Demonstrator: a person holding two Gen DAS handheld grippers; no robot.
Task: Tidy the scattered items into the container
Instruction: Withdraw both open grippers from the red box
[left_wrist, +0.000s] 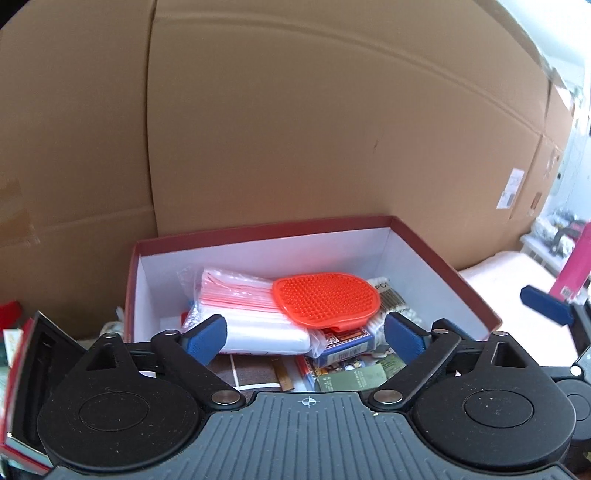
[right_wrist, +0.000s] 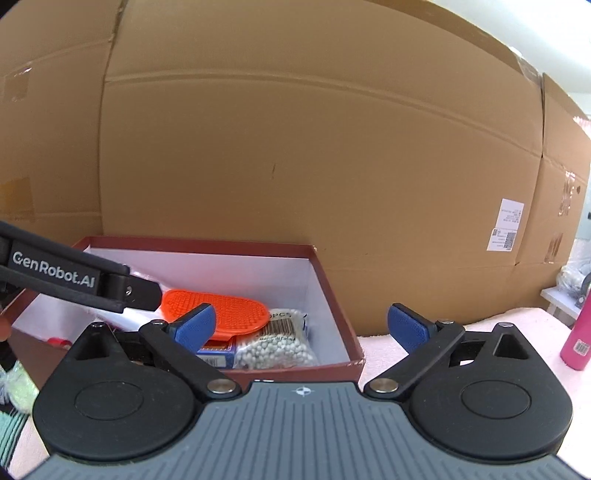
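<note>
Tools, left (left_wrist: 306, 338) and right (right_wrist: 320, 328), I keep wide and empty; orange brush (left_wrist: 327, 304) in the box (left_wrist: 447, 271) looks light, bendy, best pinched at its rim.

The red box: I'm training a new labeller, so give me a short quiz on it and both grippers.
1. True or false: the orange bristled brush lies on top of the other items in the red box.
2. Which stands outside the box? A) bag of white beads B) pink bottle C) blue card pack
3. Fill in: the left gripper and the right gripper both have their jaws ____, with nothing held.

Key: 1 true; 2 B; 3 open
</note>
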